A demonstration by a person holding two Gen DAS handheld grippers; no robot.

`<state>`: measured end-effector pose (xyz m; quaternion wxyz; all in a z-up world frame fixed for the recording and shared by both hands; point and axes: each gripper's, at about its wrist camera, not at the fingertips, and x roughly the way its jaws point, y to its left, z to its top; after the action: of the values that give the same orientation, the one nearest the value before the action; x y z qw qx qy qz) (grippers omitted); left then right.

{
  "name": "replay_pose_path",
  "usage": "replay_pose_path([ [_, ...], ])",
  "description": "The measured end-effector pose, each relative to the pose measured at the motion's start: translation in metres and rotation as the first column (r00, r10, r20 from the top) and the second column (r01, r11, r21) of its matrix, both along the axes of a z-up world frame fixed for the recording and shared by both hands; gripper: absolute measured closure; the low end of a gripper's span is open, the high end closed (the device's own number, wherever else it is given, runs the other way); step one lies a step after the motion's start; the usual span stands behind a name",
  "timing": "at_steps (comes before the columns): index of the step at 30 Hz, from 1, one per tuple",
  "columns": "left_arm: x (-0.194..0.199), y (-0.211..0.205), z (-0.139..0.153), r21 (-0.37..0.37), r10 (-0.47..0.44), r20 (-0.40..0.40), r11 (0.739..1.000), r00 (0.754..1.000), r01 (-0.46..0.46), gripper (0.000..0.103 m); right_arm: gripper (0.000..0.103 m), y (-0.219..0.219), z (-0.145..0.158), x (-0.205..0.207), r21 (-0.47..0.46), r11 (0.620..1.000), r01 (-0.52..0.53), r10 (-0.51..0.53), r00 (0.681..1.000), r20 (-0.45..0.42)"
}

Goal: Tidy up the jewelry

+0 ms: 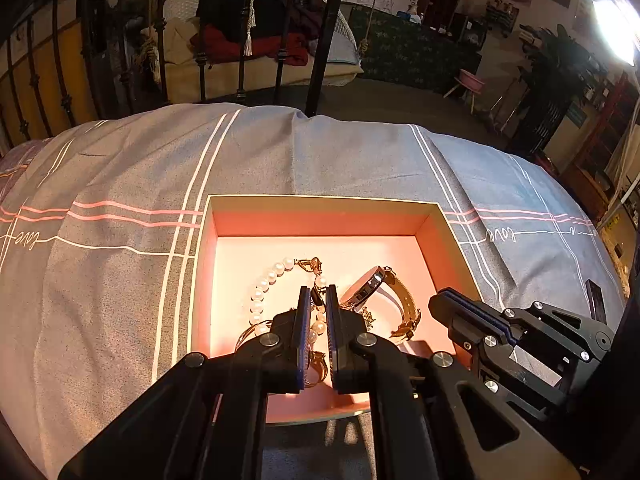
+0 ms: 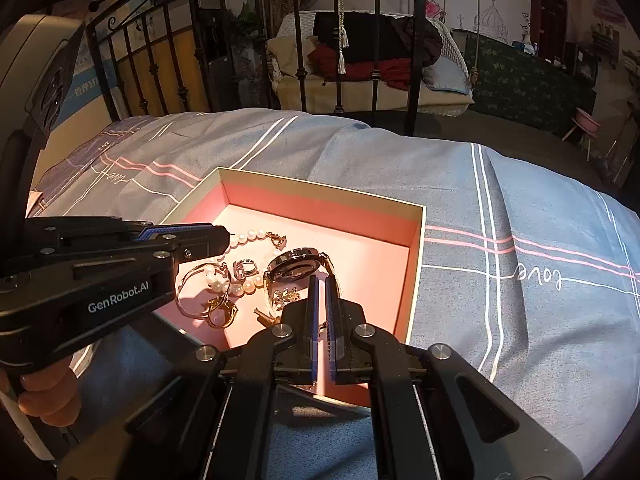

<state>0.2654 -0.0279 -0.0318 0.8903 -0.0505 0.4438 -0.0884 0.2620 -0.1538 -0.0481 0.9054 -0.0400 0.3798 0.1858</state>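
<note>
A pink-lined open box lies on the bed. Inside lie a pearl bracelet, a gold-strapped watch, a gold bangle, a small silver ring, a sparkly charm and a gold ring. My left gripper hovers over the bracelet, its jaws nearly closed with a small dark piece between the tips. My right gripper is over the box's near right part by the watch strap, jaws nearly closed, nothing visibly held.
The box rests on a grey-blue bedspread with white and pink stripes. A black iron bed frame stands behind. Beyond it stand a wicker swing chair with clothes and a cluttered room.
</note>
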Motion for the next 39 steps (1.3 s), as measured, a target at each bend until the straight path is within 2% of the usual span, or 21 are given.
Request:
replay_pose_path([
  [7, -0.003, 0.001, 0.001, -0.004, -0.009, 0.002, 1.0, 1.0, 0.009, 0.093, 0.099, 0.0, 0.002, -0.007, -0.014, 1.0, 0.004, -0.004, 1.0, 0.012],
  [8, -0.004, 0.002, 0.003, -0.008, -0.011, 0.004, 1.0, 1.0, 0.011, 0.09, 0.099, 0.0, 0.003, -0.009, -0.021, 1.0, 0.007, -0.007, 1.0, 0.017],
  [10, -0.009, 0.003, 0.007, -0.019, -0.009, 0.017, 1.0, 1.0, 0.009, 0.074, 0.098, -0.001, 0.004, -0.013, -0.023, 1.0, 0.006, -0.006, 1.0, 0.019],
  [13, -0.019, 0.005, 0.014, -0.025, -0.01, 0.04, 1.0, 0.999, 0.011, 0.062, 0.095, -0.004, 0.006, -0.023, -0.017, 1.0, 0.012, -0.011, 1.0, 0.025],
  [14, -0.024, 0.006, 0.017, -0.028, -0.011, 0.048, 1.0, 0.999, 0.013, 0.06, 0.085, -0.006, 0.006, -0.027, -0.015, 1.0, 0.013, -0.013, 1.0, 0.027],
  [15, -0.03, 0.006, 0.019, -0.031, -0.015, 0.056, 0.999, 0.998, 0.016, 0.058, 0.066, -0.007, 0.007, -0.033, -0.013, 1.0, 0.015, -0.015, 0.999, 0.03],
  [17, -0.047, 0.007, 0.022, -0.037, -0.024, 0.074, 0.999, 0.997, 0.027, 0.056, 0.052, -0.008, 0.007, -0.048, -0.012, 1.0, 0.014, -0.013, 0.999, 0.044],
  [21, -0.087, 0.009, 0.02, -0.069, -0.04, 0.083, 0.997, 0.996, 0.046, 0.052, 0.052, -0.003, -0.004, -0.076, -0.009, 1.0, -0.015, 0.015, 1.0, 0.018],
  [25, -0.12, 0.012, 0.001, -0.048, -0.03, 0.066, 0.998, 0.997, 0.033, 0.051, 0.052, 0.01, -0.024, -0.094, -0.025, 0.998, -0.054, 0.053, 0.998, -0.045],
  [29, -0.126, 0.021, -0.018, -0.008, 0.002, 0.03, 1.0, 1.0, -0.002, 0.051, 0.052, 0.019, -0.036, -0.095, -0.054, 0.996, -0.067, 0.062, 0.994, -0.089],
  [34, -0.116, 0.03, -0.031, -0.011, 0.033, -0.01, 0.999, 0.999, -0.033, 0.051, 0.052, 0.025, -0.043, -0.089, -0.074, 0.995, -0.074, 0.065, 0.991, -0.117],
  [35, -0.115, 0.03, -0.034, -0.007, 0.033, -0.016, 0.999, 0.999, -0.033, 0.051, 0.055, 0.026, -0.044, -0.089, -0.075, 0.994, -0.076, 0.067, 0.991, -0.116],
  [36, -0.114, 0.03, -0.036, -0.004, 0.034, -0.021, 0.999, 0.999, -0.034, 0.052, 0.066, 0.025, -0.044, -0.089, -0.069, 0.994, -0.083, 0.075, 0.991, -0.113],
  [39, -0.113, 0.027, -0.039, 0.012, 0.025, -0.019, 1.0, 1.0, -0.025, 0.056, 0.077, 0.025, -0.044, -0.092, -0.07, 0.994, -0.09, 0.082, 0.991, -0.104],
])
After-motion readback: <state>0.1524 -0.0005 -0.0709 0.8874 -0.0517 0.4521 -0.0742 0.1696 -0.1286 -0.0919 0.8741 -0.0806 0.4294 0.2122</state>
